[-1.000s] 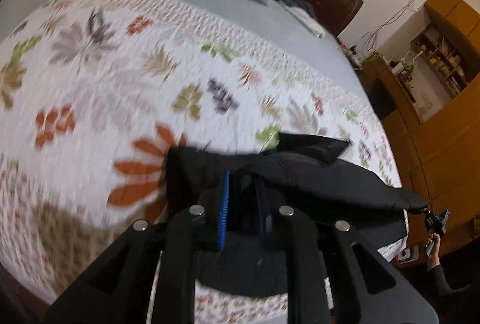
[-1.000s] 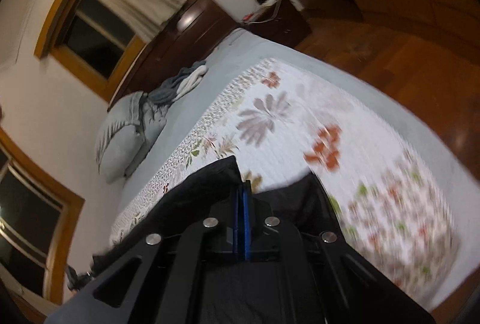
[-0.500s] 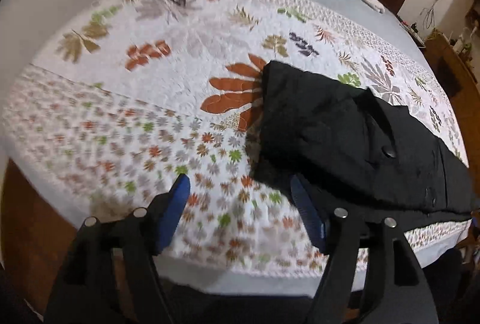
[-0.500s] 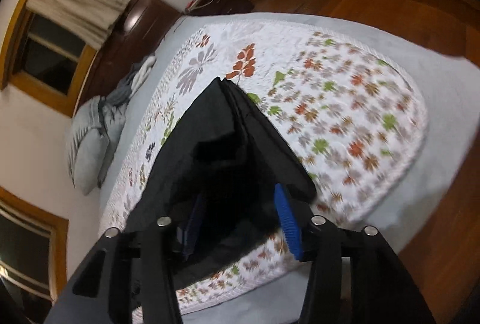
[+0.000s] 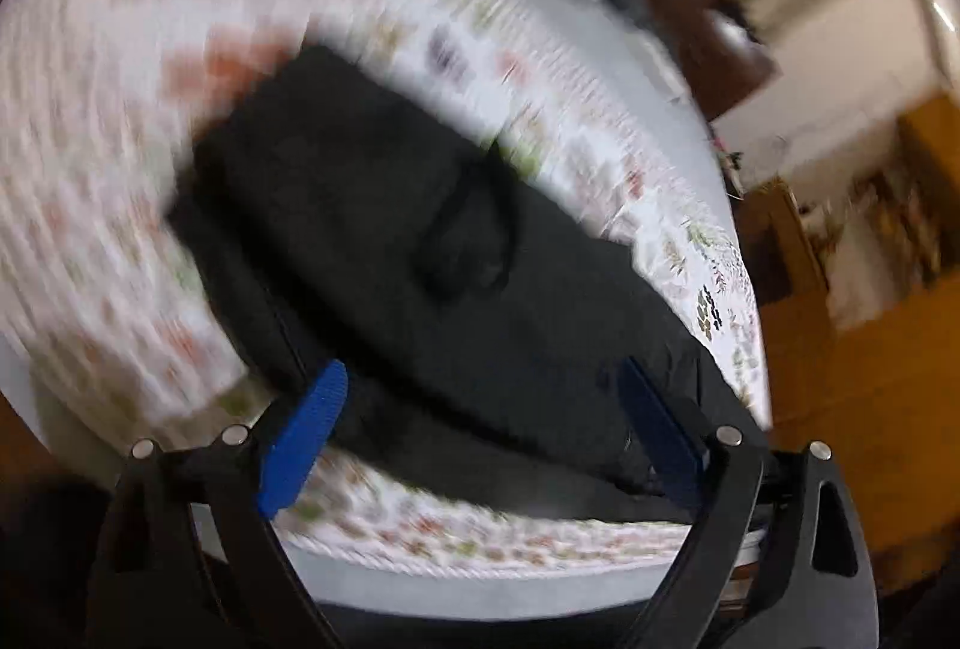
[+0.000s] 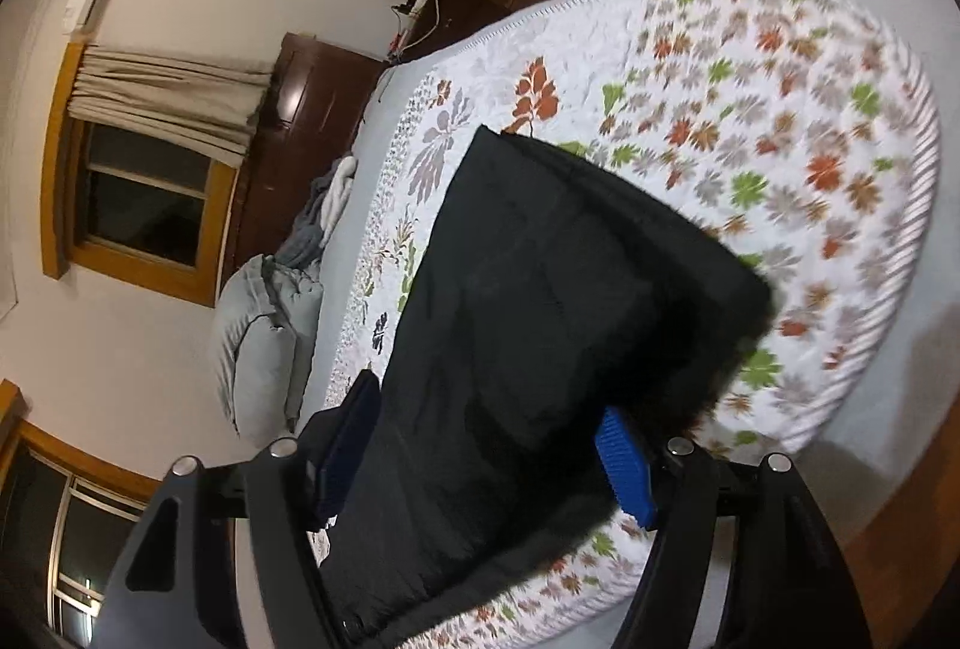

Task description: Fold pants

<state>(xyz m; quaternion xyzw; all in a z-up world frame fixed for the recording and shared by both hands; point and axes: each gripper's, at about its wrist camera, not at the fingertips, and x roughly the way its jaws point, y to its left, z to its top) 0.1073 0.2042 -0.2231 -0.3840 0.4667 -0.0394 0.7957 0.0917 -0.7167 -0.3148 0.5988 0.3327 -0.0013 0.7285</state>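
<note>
On the bed's quilt (image 6: 780,120), pants (image 6: 540,319) lie flat, ready to fold; left claw (image 5: 480,433) and right claw (image 6: 492,451), just opening, grip nothing.

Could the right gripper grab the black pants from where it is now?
Probably yes: the right gripper is open, its jaws having just widened, and the black pants lie flat on the quilt directly ahead, nothing between.

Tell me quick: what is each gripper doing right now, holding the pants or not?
Left gripper: open, jaws just been opening, holding nothing; black pants lie on the quilt.
Right gripper: open, jaws just been opening; the pants lie between them, not pinched.
</note>
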